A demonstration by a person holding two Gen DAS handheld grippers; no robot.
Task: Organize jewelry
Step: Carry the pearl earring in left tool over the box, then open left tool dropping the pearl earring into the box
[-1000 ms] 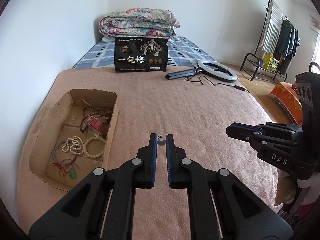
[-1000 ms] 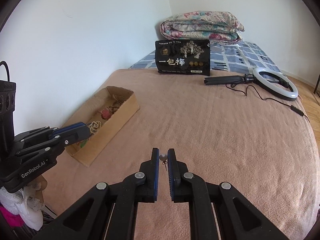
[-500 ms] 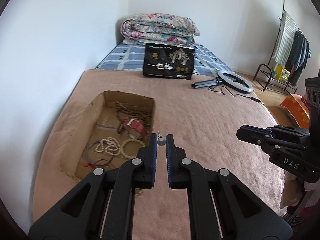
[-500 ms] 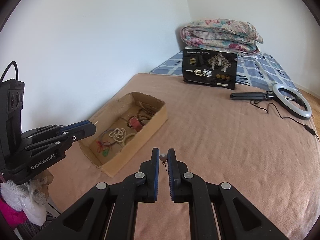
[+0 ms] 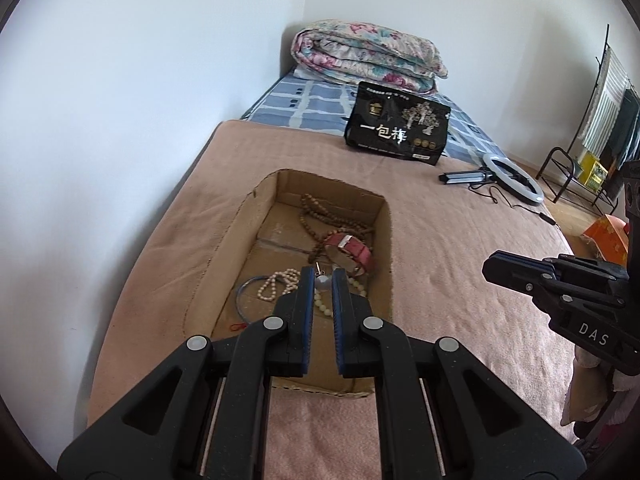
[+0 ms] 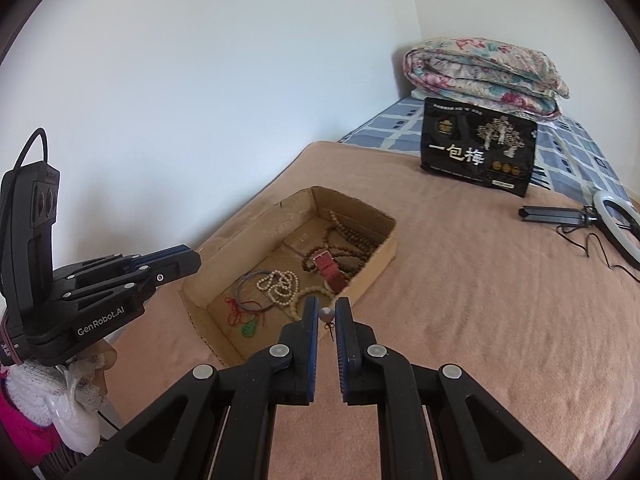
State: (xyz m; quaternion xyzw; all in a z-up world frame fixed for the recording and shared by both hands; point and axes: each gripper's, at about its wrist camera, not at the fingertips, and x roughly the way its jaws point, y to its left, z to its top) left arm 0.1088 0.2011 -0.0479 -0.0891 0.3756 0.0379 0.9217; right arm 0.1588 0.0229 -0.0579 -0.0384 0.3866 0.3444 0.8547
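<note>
Left earring (image 5: 322, 282): small grey bead with a thin post, pinched at the very tips of the left gripper (image 5: 321, 285), held over the near end of the cardboard box (image 5: 386, 240), above the pale bead strands.
Right earring (image 6: 327, 314): matching bead with a post hanging down, pinched between the tips of the right gripper (image 6: 326, 315), seen just at the box's near long wall; whether over the inside or over the blanket, cannot tell.
Gripper state: both pressed nearly together on a bead, contact only on the outermost edge of the pads.
Box contents: brown bead string (image 5: 320, 216) at the far end, red watch (image 5: 349, 251) beside it, white bead necklace (image 6: 280, 286) and blue bangle (image 6: 246, 290) mid-box, red cord with green pendant (image 6: 249, 328) at the near end.
Risk, slip: round bead on flat pads, minimal grip depth; likely to roll out under any tilt or jolt before release over the box.
Risk, loss: earring dropped outside the box likely to sink into the pink blanket (image 5: 460, 248) pile and be hard to find.
Risk, tangle: post released onto the necklaces likely to snag in the strands, pair separated.
Risk, collision: both grippers converging on the same end of the box; contact between them could jar a bead loose.
Beyond the box: black bag (image 5: 398, 124), ring light (image 5: 512, 178), folded quilt (image 5: 364, 56), all well apart, no bearing.
</note>
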